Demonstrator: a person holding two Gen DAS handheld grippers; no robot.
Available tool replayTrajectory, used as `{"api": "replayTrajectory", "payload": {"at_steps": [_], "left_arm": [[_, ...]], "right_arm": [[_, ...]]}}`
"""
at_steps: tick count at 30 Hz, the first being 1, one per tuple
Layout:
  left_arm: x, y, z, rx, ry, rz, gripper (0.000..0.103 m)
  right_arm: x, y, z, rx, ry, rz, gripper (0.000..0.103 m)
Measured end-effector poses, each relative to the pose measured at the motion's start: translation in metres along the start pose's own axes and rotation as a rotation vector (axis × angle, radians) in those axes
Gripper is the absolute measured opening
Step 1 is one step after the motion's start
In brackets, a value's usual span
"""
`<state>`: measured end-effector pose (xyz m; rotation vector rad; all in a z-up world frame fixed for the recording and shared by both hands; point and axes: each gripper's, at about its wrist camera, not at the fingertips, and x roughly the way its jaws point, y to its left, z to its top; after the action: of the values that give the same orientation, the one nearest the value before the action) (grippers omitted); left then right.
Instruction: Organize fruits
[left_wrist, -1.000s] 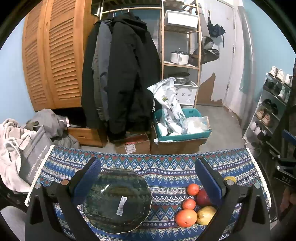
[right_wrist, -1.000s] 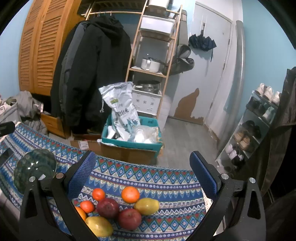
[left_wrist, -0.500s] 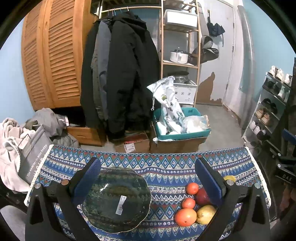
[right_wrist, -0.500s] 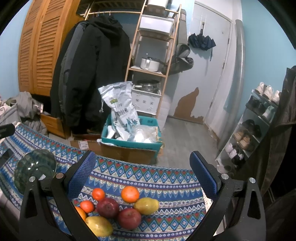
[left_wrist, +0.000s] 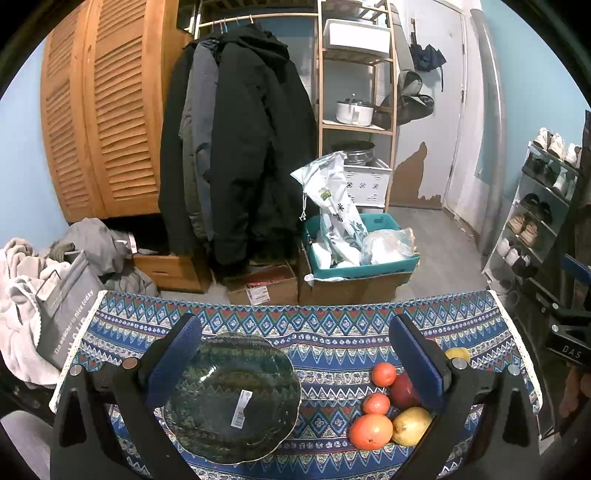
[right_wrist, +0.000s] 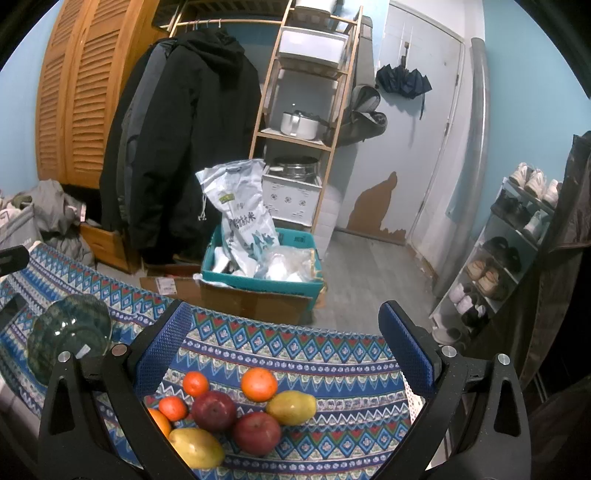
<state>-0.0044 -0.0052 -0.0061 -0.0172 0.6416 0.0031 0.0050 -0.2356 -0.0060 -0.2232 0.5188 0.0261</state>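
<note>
Both grippers hanging w/ jaws wide apart, nothing held: left gripper (left_wrist: 295, 363) over the scalloped dark glass plate (left_wrist: 231, 397), right gripper (right_wrist: 288, 349) over the fruit pile (right_wrist: 236, 410) on the patterned tablecloth (right_wrist: 314, 354). Near mango (right_wrist: 196, 447) lying w/ long axis running left-far to right-near; apples round, glossy.

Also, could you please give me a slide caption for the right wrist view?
Open right gripper poised above clustered fruit on the patterned tablecloth, glass plate empty at left.
</note>
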Motion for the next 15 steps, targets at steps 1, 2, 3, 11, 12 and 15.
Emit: {"api": "replayTrajectory", "payload": {"at_steps": [1, 2, 3, 11, 12, 15], "left_arm": [[-0.0005, 0.0000, 0.0002, 0.000, -0.001, 0.000, 0.102], [-0.0008, 0.0001, 0.0005, 0.000, -0.001, -0.001, 0.102], [-0.0008, -0.0001, 0.0004, 0.000, -0.001, 0.000, 0.102], [-0.0012, -0.0003, 0.0002, 0.000, 0.000, -0.001, 0.102], [-0.0013, -0.0006, 0.0003, 0.000, 0.001, -0.001, 0.102], [-0.0015, -0.0004, -0.0004, -0.002, 0.001, -0.002, 0.102]], "right_arm": [[0.0000, -0.0002, 0.0001, 0.000, 0.000, 0.000, 0.100], [-0.0001, -0.0001, 0.0000, 0.001, 0.000, 0.000, 0.100], [-0.0002, -0.0001, 0.0000, 0.002, 0.000, 0.000, 0.100], [0.0002, -0.0004, 0.0000, -0.002, 0.003, 0.000, 0.100], [0.0001, -0.0007, -0.0007, -0.004, 0.003, -0.001, 0.100], [-0.0005, -0.0012, -0.0024, -0.004, 0.004, -0.002, 0.100]]}}
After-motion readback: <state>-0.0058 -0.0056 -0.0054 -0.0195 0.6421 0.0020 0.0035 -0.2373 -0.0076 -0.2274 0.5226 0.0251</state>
